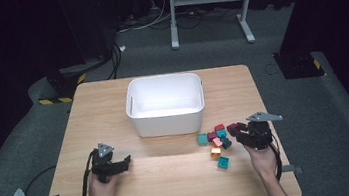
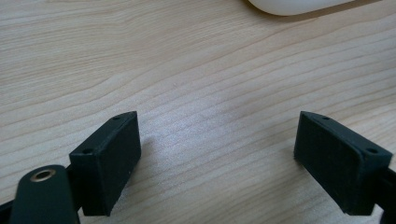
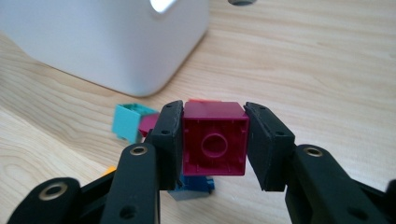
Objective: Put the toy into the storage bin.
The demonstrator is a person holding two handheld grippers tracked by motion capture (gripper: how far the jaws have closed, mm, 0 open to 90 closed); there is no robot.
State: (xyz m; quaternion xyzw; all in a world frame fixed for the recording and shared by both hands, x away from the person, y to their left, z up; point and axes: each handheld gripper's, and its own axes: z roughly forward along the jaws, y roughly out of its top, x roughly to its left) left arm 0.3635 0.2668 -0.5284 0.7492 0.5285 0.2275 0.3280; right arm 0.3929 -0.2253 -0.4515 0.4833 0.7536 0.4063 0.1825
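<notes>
One wooden table [image 1: 172,179] holds one white bin [image 1: 165,104]. Two handheld grippers are present, one left gripper [image 1: 120,164] and one right gripper [image 1: 234,132]. About eight small toy blocks lie in a cluster or are held beside the bin; the exact number is hard to tell because they overlap. Of these, roughly three are teal [image 1: 223,162], three dark red, including one dark red block [image 3: 215,138] clamped in the right gripper, one orange [image 1: 215,151] and one pink [image 1: 216,142].

Two black plastic two-jaw grippers, left [image 1: 128,160] and right [image 1: 232,131], carry grey three-cornered plates, brass-ringed screw holes and black cables.
</notes>
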